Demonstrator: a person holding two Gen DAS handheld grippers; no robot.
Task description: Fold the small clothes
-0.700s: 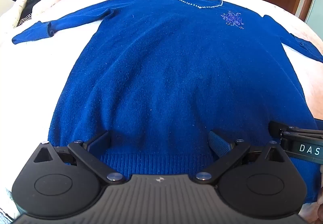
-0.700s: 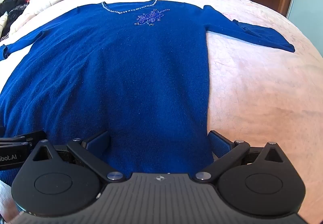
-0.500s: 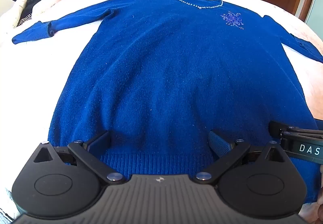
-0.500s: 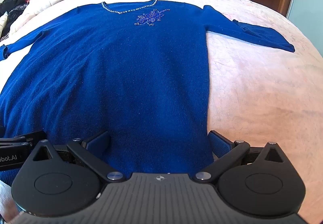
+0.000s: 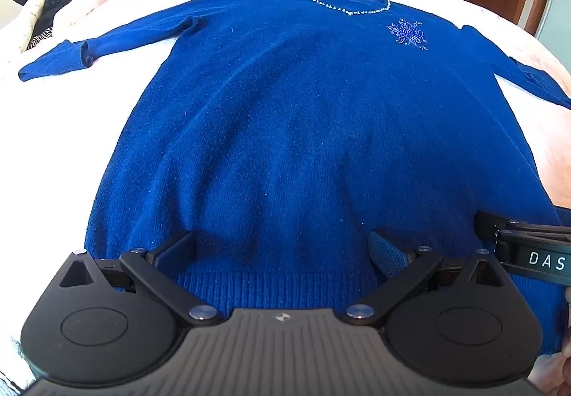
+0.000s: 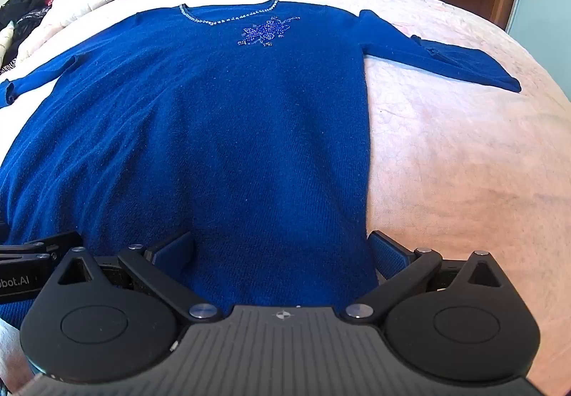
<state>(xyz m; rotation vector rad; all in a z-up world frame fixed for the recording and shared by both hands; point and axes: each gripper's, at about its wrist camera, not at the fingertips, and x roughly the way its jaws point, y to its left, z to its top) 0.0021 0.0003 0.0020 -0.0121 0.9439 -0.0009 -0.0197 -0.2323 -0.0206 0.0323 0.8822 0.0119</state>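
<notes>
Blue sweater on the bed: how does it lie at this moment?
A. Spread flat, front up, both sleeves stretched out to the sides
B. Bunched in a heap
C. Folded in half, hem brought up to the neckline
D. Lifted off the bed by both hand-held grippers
A: the blue sweater lies flat on the bed, beaded flower facing up, with a sleeve reaching out on each side.

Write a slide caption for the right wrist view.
Open right gripper poised over the hem of a blue sweater spread flat on a bed.
</notes>
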